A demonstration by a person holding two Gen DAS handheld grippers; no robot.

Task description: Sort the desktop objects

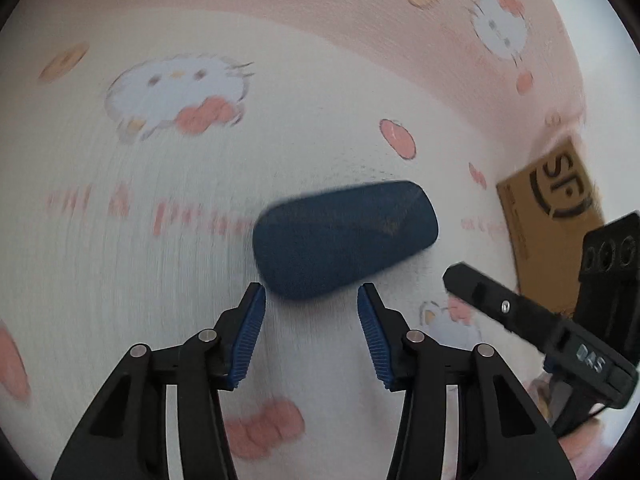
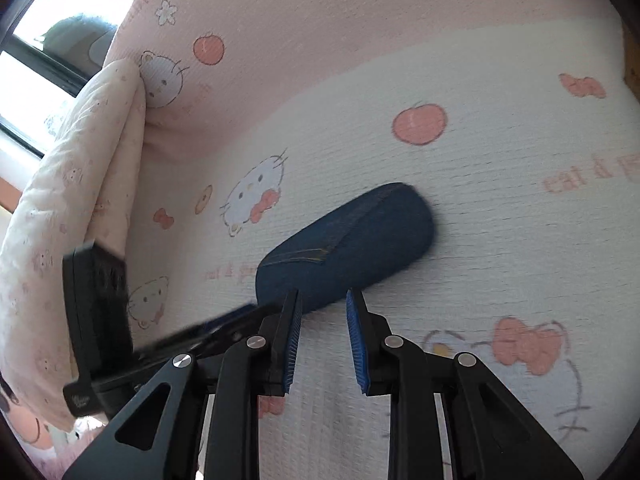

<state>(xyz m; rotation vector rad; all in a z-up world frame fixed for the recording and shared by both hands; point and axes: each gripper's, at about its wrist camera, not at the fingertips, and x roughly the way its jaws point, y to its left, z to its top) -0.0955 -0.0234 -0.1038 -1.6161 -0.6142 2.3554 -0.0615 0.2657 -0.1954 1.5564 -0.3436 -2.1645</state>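
A dark blue denim case (image 1: 344, 238) lies on the white and pink cartoon-print cloth (image 1: 160, 240). My left gripper (image 1: 311, 294) is open, its blue pads just short of the case's near end, holding nothing. In the right wrist view the same case (image 2: 348, 246) lies just beyond my right gripper (image 2: 323, 300), which is open with a narrower gap and empty. The right gripper also shows at the right of the left wrist view (image 1: 520, 312). The left gripper's finger (image 2: 224, 324) shows at the left of the right wrist view.
A brown cardboard box (image 1: 556, 216) stands at the right edge of the cloth. A folded pale quilt (image 2: 76, 200) lies at the left, with a window (image 2: 60, 32) behind it. The pink band of the cloth (image 2: 360, 40) runs along the far side.
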